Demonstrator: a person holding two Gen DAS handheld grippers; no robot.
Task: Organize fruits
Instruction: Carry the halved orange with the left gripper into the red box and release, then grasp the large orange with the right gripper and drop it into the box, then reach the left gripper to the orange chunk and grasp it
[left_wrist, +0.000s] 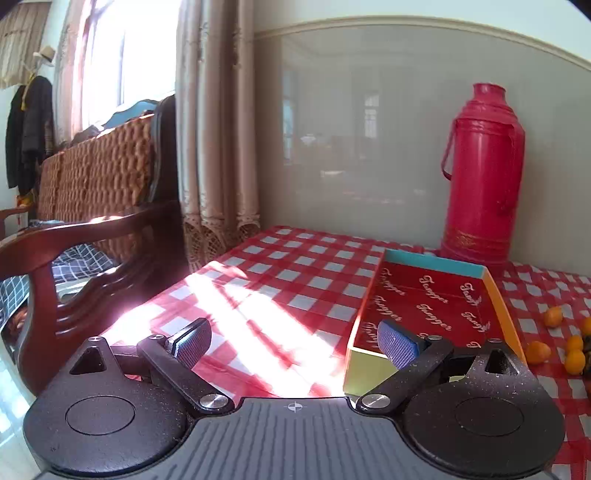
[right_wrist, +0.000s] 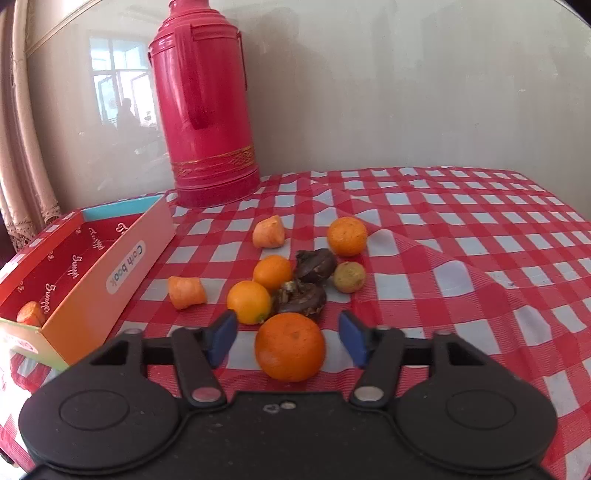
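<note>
Checked tablecloth (right_wrist: 461, 229), right gripper (right_wrist: 288, 338) fingers (right_wrist: 221, 338) straddling orange (right_wrist: 290, 347), untouched

Left gripper (left_wrist: 295, 341) spread wide over checked tablecloth (left_wrist: 288, 280), red box (left_wrist: 436, 306) beside, pink thermos (left_wrist: 480, 173) behind

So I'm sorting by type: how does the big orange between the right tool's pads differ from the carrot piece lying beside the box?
The big orange is round; the carrot piece is a stubby chunk with cut ends. The orange is larger and deeper orange, the carrot piece paler. The orange sits between the right tool pads, which do not touch it; the carrot piece lies free beside the box. Both rest on the checked cloth.
</note>
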